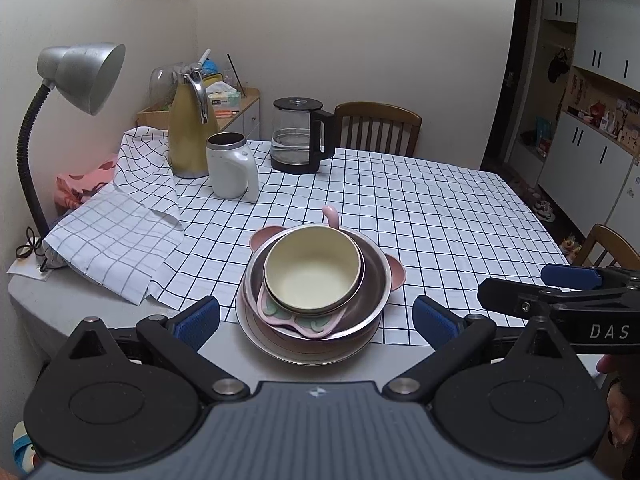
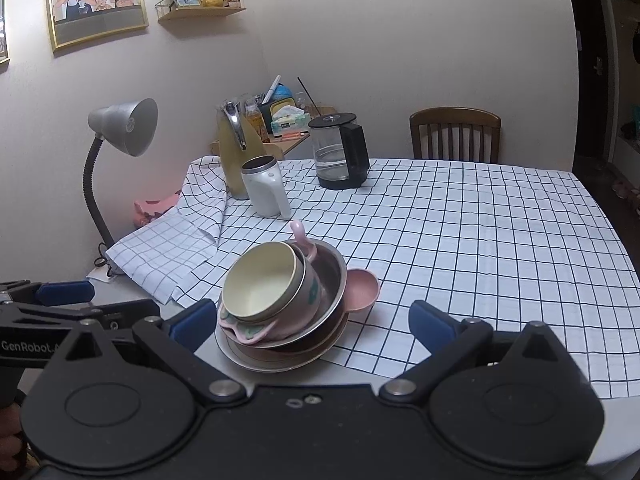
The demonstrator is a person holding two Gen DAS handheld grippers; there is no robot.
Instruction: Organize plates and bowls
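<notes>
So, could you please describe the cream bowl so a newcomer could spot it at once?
On the checked tablecloth, find the stack of dishes at the near edge, in front of the white jug. The cream bowl sits on top, tilted, nested in a steel bowl. It alone is plain pale yellow inside.

Both wrist views looking forward and down over a checked tablecloth [image 1: 420,208] [image 2: 460,220], close to the stacked pink, steel and cream dishes [image 1: 312,280] [image 2: 280,300]; left view nearly head-on, right view from farther right
</notes>
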